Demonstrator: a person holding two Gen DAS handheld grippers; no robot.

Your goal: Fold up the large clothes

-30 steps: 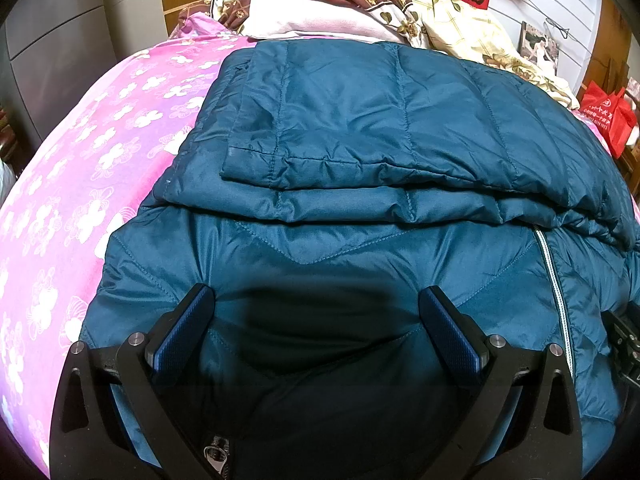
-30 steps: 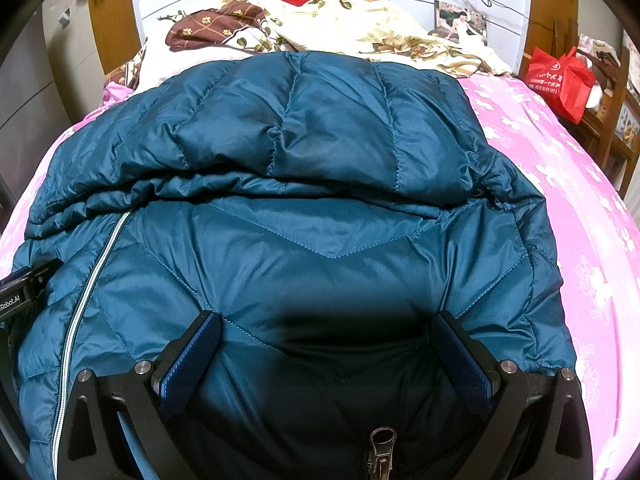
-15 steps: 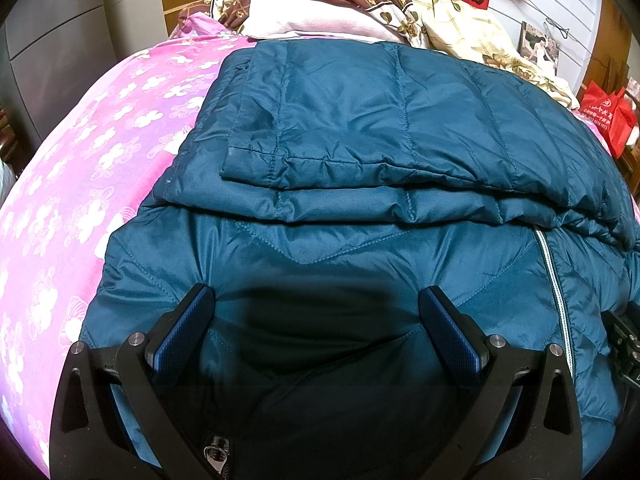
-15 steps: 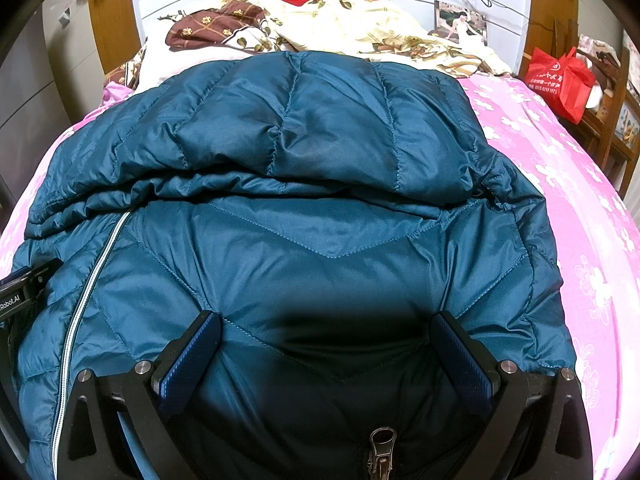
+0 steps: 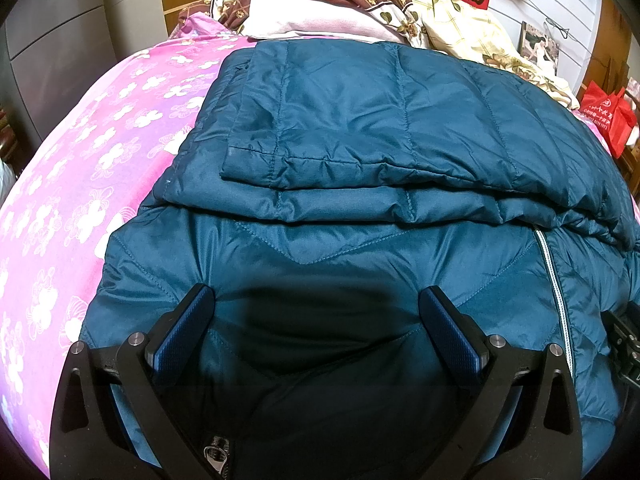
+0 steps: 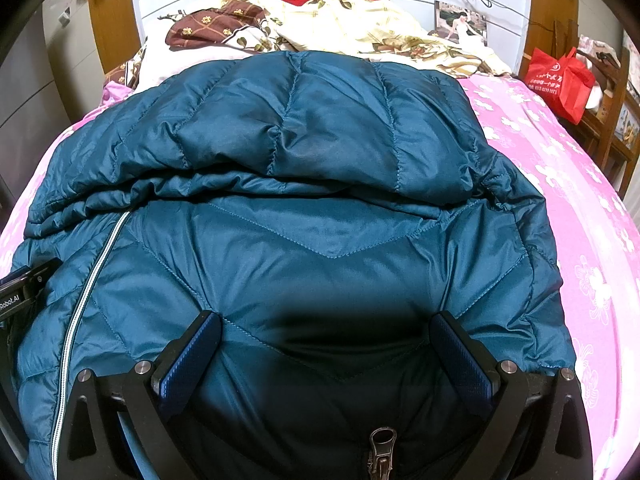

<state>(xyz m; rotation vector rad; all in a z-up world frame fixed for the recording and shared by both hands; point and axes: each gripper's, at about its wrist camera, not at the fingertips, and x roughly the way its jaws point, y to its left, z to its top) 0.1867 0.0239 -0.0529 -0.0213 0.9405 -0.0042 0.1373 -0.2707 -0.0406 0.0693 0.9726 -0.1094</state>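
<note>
Teal down jacket is lying on the pink bedsheet, near hem under both grippers. Left gripper and right gripper are gaping wide, holding nothing; the zipper line is running between them, toward the pillows.

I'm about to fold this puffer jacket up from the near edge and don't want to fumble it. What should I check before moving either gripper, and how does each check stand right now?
1. Left gripper open: ok, its fingers stand wide apart over the jacket.
2. Right gripper open: ok, also wide apart.
3. Fabric gripped: not ok, neither gripper is shut on cloth yet.
4. Sleeves folded in: ok, both lie across the jacket's body.
5. Zipper pulls clear of the fingers: ok, each sits low between them.
6. Room on the pink bedsheet beyond the jacket: cannot tell, pillows and bedding are piled at its far end.
</note>
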